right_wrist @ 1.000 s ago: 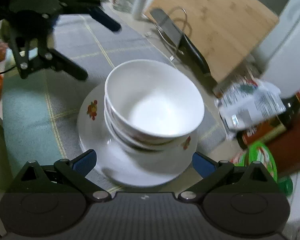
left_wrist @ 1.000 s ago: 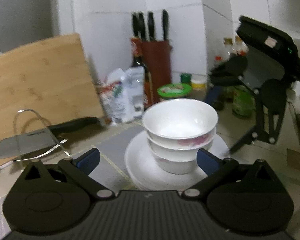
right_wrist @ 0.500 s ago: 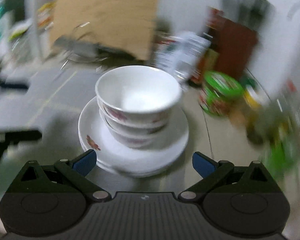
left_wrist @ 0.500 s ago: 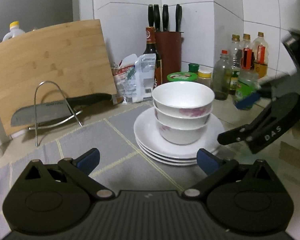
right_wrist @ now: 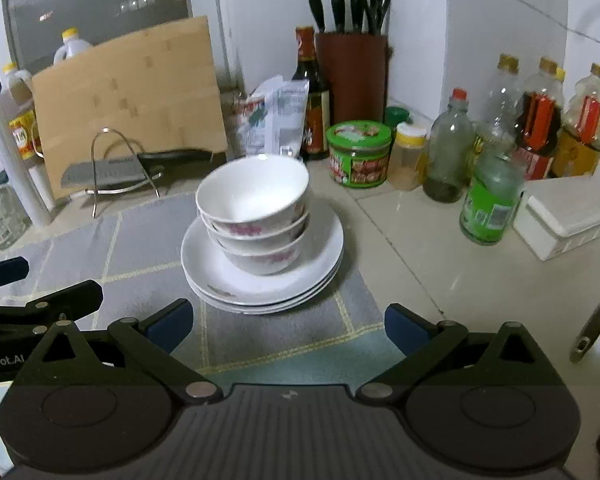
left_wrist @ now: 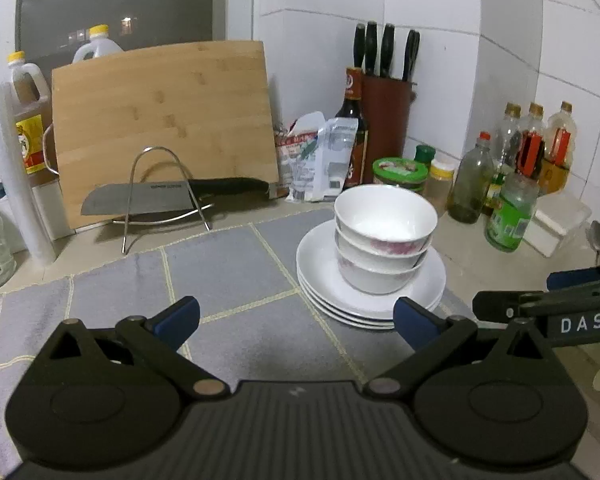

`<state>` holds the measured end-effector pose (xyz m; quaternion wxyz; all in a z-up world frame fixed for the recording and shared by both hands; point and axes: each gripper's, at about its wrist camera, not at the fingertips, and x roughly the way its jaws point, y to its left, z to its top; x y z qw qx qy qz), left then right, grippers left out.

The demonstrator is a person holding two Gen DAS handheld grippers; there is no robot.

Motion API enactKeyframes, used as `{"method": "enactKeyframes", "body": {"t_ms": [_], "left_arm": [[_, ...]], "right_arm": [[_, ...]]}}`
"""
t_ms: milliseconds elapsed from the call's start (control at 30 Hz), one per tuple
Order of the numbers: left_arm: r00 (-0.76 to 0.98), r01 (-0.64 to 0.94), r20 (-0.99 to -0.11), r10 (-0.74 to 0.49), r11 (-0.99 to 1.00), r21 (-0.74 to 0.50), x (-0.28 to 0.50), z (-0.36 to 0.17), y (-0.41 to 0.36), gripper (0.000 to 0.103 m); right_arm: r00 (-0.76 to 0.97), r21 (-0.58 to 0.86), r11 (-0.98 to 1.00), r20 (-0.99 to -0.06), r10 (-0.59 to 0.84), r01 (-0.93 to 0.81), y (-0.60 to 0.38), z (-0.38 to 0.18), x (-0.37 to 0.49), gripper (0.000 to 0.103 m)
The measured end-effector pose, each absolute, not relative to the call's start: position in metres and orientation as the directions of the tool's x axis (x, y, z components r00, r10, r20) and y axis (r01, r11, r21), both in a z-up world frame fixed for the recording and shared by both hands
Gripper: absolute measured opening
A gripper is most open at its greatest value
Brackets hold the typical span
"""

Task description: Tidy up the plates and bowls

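Three white bowls with red flower prints (left_wrist: 384,236) (right_wrist: 256,216) are nested upright on a stack of three white plates (left_wrist: 320,276) (right_wrist: 204,268), which rests on a grey checked mat (left_wrist: 228,272) (right_wrist: 140,248). My left gripper (left_wrist: 296,320) is open and empty, a little short of the stack and to its left. My right gripper (right_wrist: 288,326) is open and empty, just in front of the stack. Each gripper shows at the edge of the other's view.
A bamboo cutting board (left_wrist: 164,120) and a cleaver on a wire rack (left_wrist: 156,196) stand behind the mat. A knife block (left_wrist: 386,120), sauce bottles (right_wrist: 536,128), a green jar (right_wrist: 358,152), a green bottle (right_wrist: 490,200) and a white box (right_wrist: 568,216) crowd the back right.
Both grippers have pulled back from the stack and levelled out. The bowls and plates have not moved.
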<state>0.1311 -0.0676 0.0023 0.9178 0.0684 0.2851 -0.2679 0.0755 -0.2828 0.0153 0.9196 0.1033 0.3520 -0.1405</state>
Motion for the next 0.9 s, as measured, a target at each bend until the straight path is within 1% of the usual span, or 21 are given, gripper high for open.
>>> {"method": "enactKeyframes", "body": {"t_ms": [200,900], "left_arm": [[0.711,0.509,-0.56,-0.426,0.861,-0.008,0.123,0.014,-0.069,0.102],[0.711,0.507,-0.555,-0.431,0.862,-0.018,0.117,0.02,-0.069,0.102]], "right_arm": [[0.726,0.11,0.936,-0.664,-0.182,0.336,-0.281,0.024,0.066,0.103],[0.718,0.111,0.929,-0.669,-0.193,0.354,-0.281,0.03,0.059,0.103]]}}
